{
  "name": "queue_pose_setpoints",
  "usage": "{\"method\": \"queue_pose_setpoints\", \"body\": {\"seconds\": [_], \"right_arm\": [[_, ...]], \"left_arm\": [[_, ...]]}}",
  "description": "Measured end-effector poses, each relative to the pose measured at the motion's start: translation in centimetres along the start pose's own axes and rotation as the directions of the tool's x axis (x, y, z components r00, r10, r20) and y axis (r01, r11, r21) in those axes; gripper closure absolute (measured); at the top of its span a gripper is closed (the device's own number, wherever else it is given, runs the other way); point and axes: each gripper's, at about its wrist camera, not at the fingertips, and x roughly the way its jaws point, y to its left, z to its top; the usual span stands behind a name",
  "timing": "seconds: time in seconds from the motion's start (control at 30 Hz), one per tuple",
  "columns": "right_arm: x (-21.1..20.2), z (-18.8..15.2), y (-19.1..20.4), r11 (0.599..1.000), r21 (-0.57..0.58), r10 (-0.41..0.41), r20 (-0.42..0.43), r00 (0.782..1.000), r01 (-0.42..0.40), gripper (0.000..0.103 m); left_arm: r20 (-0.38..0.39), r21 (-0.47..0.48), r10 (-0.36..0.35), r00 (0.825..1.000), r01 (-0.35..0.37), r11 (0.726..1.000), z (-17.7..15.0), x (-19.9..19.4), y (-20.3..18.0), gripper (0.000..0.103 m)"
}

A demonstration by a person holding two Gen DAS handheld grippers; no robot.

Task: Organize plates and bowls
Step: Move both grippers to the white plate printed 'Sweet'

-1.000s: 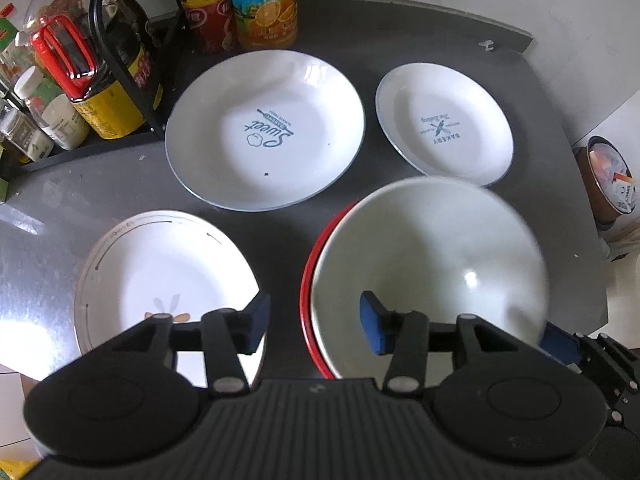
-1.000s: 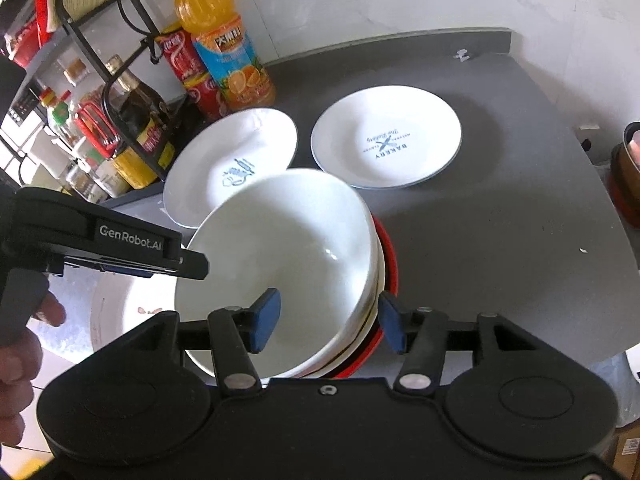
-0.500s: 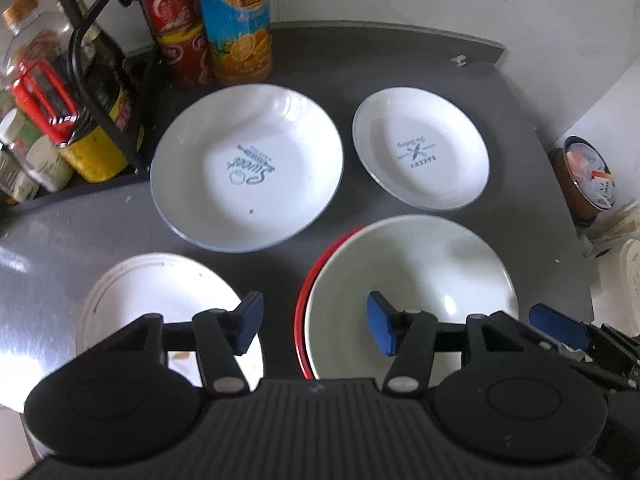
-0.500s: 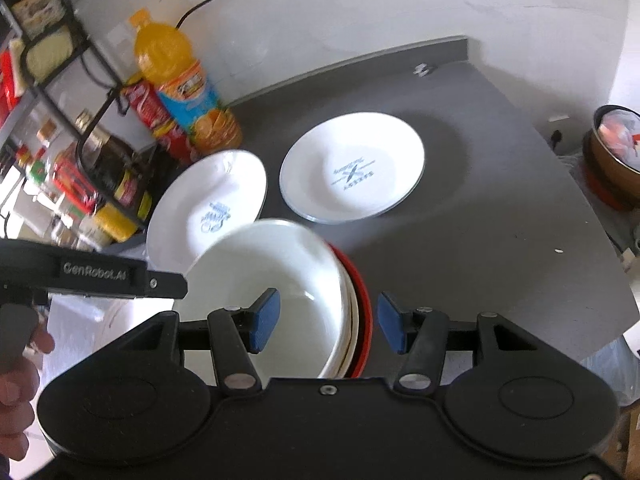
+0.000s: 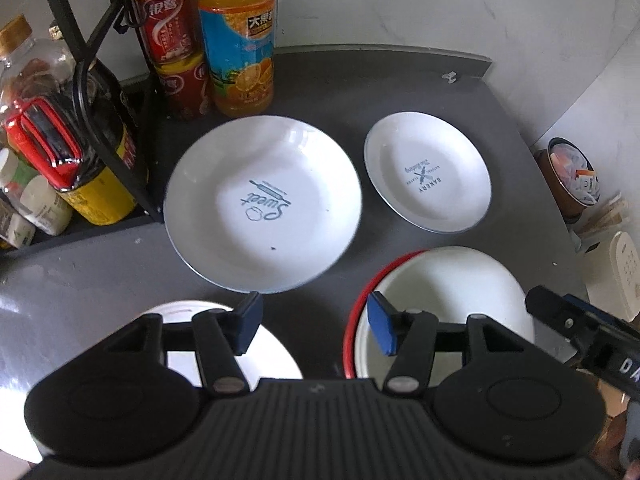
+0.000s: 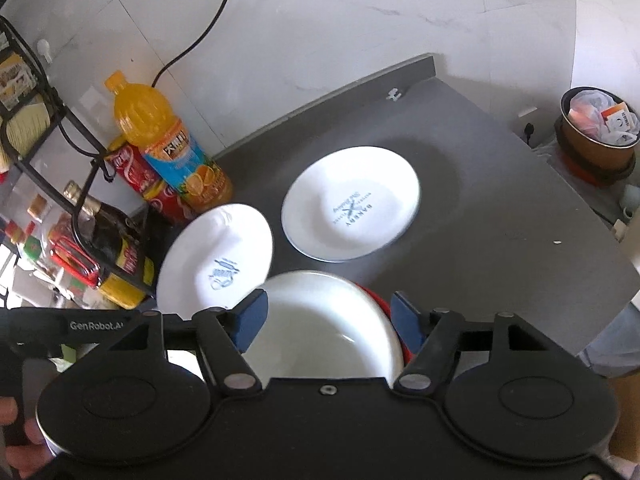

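A white bowl (image 6: 320, 320) sits nested in a red-rimmed bowl (image 6: 376, 300) at the counter's front. My right gripper (image 6: 328, 322) hangs just over the bowl's near rim, one finger inside and one outside. Its jaws are opening and the pads do not touch the rim. In the left wrist view the same white bowl (image 5: 448, 292) is at lower right. My left gripper (image 5: 314, 324) stands open over bare counter, holding nothing. Behind lie a large "Sweet" plate (image 5: 262, 204) and a smaller "Bakery" plate (image 5: 428, 178). A gold-trimmed plate (image 5: 188, 312) is half hidden under the left gripper.
An orange juice bottle (image 5: 240, 52) and red cans (image 5: 176, 48) stand at the back. A wire rack (image 5: 80, 120) with sauce bottles fills the left. The grey counter (image 5: 360, 80) ends at right, where a waste bin (image 5: 572, 176) stands below.
The white bowl was tilted up in the right gripper and now rests flat in the red-rimmed bowl. The right jaws have widened off its rim. The left gripper has drawn back and up.
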Motion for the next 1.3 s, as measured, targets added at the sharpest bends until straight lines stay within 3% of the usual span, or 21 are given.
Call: {"method": "queue_pose_setpoints", "body": {"seconds": [0.23,0.43,0.8,1.3], "right_arm": [[1.2,0.1,2.0,1.000,0.002,-0.010,-0.004,1.000,0.010,0.031],[2.7,0.7,3.4,1.000,-0.002,0.020,-0.022,1.000,-0.020,0.031],[7.1,2.6,4.7,0.997,-0.008,0.079,-0.111,0.991,-0.081,0.040],[13.1,4.1,6.6,0.994,0.019,0.111,-0.233,0.966,-0.109,0.053]], "left_arm": [[0.020,0.032,-0.005,1.000,0.004,0.999,1.0,0.1,2.0,0.047],[0.028,-0.002,0.009,1.000,-0.009,1.000,1.5,0.7,3.7,0.047],[0.036,-0.170,-0.016,0.999,0.022,0.985,1.0,2.2,7.8,0.048],[0.028,-0.384,-0.045,0.999,0.052,0.922,1.1,5.7,14.1,0.052]]}}
